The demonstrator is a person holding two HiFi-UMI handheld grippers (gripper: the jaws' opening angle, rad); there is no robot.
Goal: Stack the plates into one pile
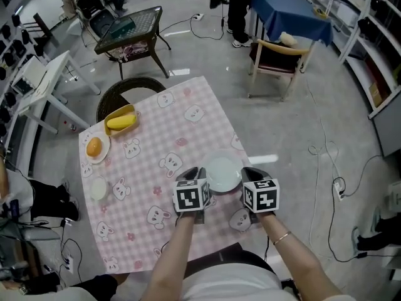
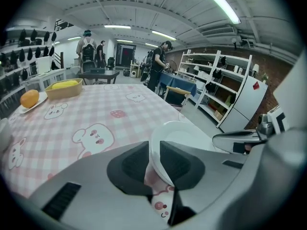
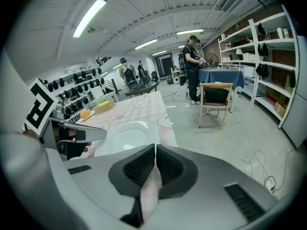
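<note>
Left gripper [image 2: 153, 150]: clamped on the near rim of the white plate [image 1: 223, 173]; the rim is seen standing between the two pads.
Right gripper [image 3: 155, 150]: jaws brought together to a thin slit; nothing is made out between them, and only pink cloth is seen below.
White plate: found between the two grippers, ahead and to the right of the left gripper, ahead and to the left of the right gripper, and close to the table's right edge. Whether it has been raised off the cloth cannot be told.
Tablecloth [image 1: 156, 137]: pink check with animal prints; bare around the grippers apart from the held plate.
Small white dish [image 1: 98, 189]: set down well apart to the left of the left gripper; nothing is seen on it.
Plate with an orange [image 1: 104, 144]: further off, ahead and to the left of the left gripper; the orange [image 1: 94, 147] is resting on it.
Yellow bowl [image 1: 118, 111]: furthest on the table, just beyond the plate with the orange; a banana [image 1: 123, 122] is lying in it.
Work done: judged to be at the first step only. One plate has been taken by its rim; no plate is seen lying on another.
Work left: the whole pile is judged outstanding. The held plate has to be carried across to the dishes at the left, or those brought to it.
Concern: the orange is judged likely to obstruct stacking on that plate unless it is removed or that plate is put on top.
</note>
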